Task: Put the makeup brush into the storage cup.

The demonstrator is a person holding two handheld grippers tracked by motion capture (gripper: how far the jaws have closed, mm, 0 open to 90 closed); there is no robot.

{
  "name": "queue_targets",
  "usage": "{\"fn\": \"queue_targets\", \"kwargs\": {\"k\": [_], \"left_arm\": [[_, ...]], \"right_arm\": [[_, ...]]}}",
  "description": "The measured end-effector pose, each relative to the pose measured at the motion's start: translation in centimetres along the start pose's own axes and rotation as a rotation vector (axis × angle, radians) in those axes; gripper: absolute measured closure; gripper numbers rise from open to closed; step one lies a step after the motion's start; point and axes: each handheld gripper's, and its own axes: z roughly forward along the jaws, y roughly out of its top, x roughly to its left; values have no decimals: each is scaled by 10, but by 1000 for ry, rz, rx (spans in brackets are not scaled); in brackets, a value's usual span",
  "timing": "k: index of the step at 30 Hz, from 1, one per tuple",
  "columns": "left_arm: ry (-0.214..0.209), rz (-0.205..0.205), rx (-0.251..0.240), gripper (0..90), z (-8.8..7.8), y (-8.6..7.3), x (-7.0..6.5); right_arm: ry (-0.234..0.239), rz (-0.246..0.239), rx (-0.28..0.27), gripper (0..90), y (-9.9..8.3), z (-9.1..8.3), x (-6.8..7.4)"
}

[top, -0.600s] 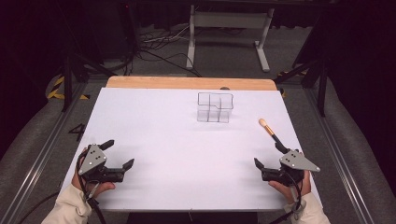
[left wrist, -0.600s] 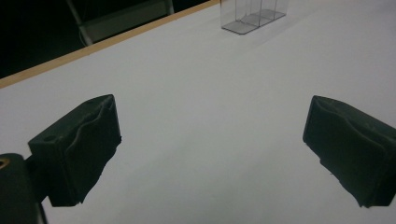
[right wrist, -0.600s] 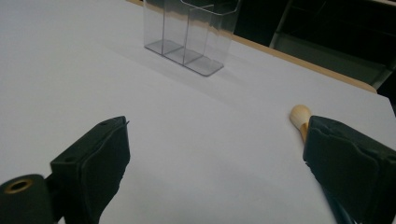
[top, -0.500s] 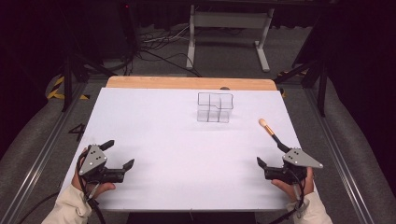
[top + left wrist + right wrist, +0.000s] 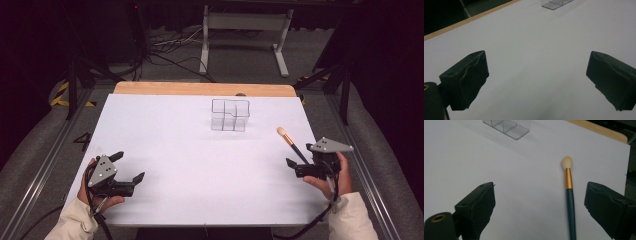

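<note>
One brush [image 5: 570, 195] lies flat between the wide-open right tongs [image 5: 549, 202], nearer one jaw, untouched and ungripped.

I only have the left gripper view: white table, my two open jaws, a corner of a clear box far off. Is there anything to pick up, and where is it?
Observer: Yes, a makeup brush lies flat on the white table, near its right edge, just ahead of the right hand-held gripper.
Operator: Is that gripper holding it?
Observer: No. In the right gripper view its jaws stand open, with the brush handle lying between them, nearer the right jaw.
Operator: Which way does the brush point?
Observer: Its pale bristle tip points away from the person, towards the clear compartment box.
</note>
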Motion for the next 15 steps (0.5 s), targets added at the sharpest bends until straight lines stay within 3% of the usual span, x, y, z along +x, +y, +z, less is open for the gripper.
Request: {"fn": "queue_targets", "kwargs": {"k": [4, 9, 13, 15], "left_arm": [[-15, -5, 2, 43, 1, -1, 1], [-26, 0, -7, 43, -1, -2, 0], [-31, -5, -10, 42, -2, -2, 0], [-26, -6, -14, 42, -2, -1, 0]], "right_arm": [[10, -25, 161, 99, 28, 8, -18], [2, -26, 282, 130, 55, 28, -38], [-29, -9, 380, 145, 64, 52, -55], [-20, 3, 409, 145, 65, 62, -60]]}}
